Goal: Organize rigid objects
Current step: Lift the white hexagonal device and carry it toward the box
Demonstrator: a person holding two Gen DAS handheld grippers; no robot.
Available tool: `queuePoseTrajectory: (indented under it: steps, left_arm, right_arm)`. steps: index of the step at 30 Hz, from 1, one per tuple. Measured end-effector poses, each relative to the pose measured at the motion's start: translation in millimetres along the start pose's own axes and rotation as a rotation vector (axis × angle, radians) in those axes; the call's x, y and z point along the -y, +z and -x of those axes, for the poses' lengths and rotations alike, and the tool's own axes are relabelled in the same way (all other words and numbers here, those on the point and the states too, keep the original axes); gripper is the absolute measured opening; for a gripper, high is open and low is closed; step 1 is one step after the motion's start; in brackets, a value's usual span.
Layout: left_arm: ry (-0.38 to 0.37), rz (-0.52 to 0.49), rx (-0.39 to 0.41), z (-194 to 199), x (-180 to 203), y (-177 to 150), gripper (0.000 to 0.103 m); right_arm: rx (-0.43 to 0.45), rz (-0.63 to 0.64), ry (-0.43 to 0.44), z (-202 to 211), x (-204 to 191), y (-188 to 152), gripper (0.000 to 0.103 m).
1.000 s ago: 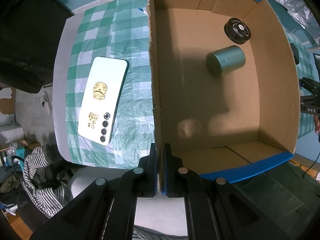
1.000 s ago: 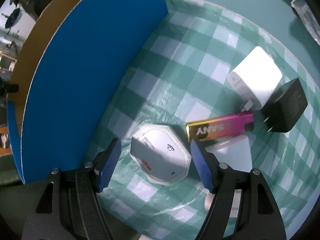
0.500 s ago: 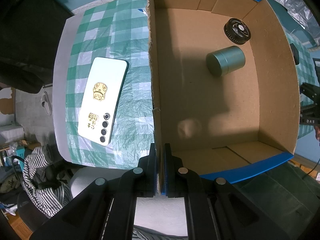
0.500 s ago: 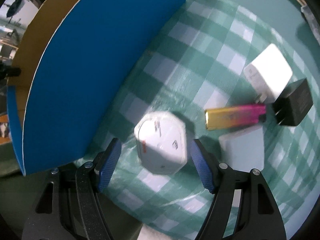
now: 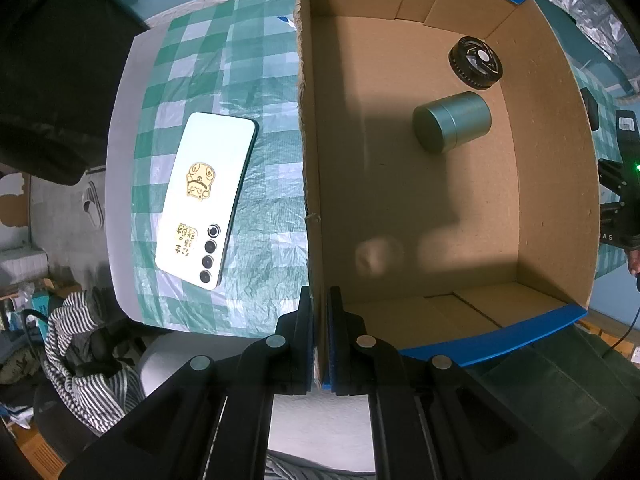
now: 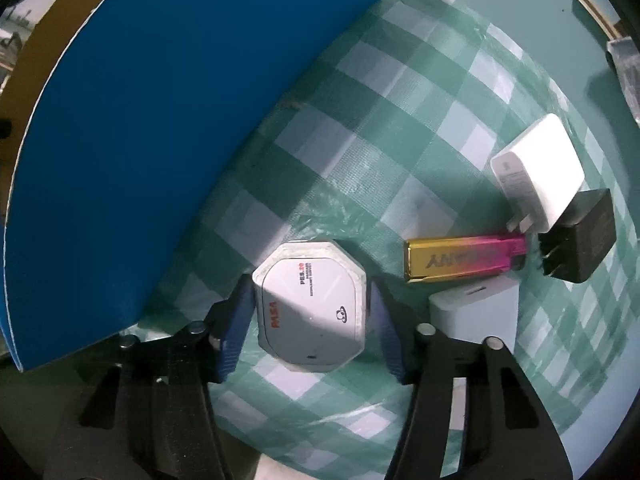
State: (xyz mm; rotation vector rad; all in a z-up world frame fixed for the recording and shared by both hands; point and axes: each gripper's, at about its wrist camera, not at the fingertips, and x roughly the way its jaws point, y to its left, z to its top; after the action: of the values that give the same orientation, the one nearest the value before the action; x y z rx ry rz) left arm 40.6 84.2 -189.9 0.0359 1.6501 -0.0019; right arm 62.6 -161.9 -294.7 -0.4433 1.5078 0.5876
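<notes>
1. While my left gripper (image 5: 319,340) sits nearest the lens, its blue pads are pinched tight on the near side wall of the open brown cardboard box w/ blue outer faces (image 5: 310,184); jaws nearly together, only the wall's thickness between.
2. My right gripper (image 6: 310,320) is closed in around the white octagonal plastic case w/ red lettering (image 6: 312,308). Left pad looks to touch its edge; the right pad is at the edge, can't tell if it's touching. The case lies on the green-and-white checked tablecloth (image 6: 360,152), just beside the box's blue wall.
3. Just right of my right finger: a pale rectangular power block (image 6: 474,312), partly hidden behind it.
4. Past that, a gold-to-pink metallic lighter (image 6: 464,258), then a white plug charger (image 6: 536,172) and a black plug charger (image 6: 580,236), all close together.
5. Left-wrist view, left of the box: a white smartphone w/ gold stickers (image 5: 206,200), lying back up on the cloth.
6. Inside the box, toward the far right: a green metal cylinder tin (image 5: 452,122) on its side, & beyond it a black round disc (image 5: 475,63) in the corner.
</notes>
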Motion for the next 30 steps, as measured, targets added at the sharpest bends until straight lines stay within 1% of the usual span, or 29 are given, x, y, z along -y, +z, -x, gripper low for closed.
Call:
queuePoseTrajectory:
  steps: [4,7,12,16,21,30]
  left_arm:
    - [0.0,0.0,0.0,1,0,0,0.005]
    - [-0.002,0.001,0.001,1,0,0,0.005]
    - [-0.004,-0.002,-0.001,1,1,0,0.005]
    - [-0.003,-0.005,0.0,1,2,0,0.005]
    - [-0.002,-0.008,-0.001,0,2,1,0.005]
    - [-0.003,-0.009,-0.001,0,2,1,0.005]
  right_arm:
    - [-0.014,0.009,-0.016,2,-4,3,0.056]
    - [-0.012,0.013,-0.027,8,7,7,0.055]
    - [-0.009,-0.015,-0.023,7,16,4,0.054]
    - [0.004,-0.041,-0.03,26,23,7,0.054]
    - [0.034,-0.093,-0.012,48,30,10,0.054]
    - [0.097,-0.125,0.004,88,39,18,0.054]
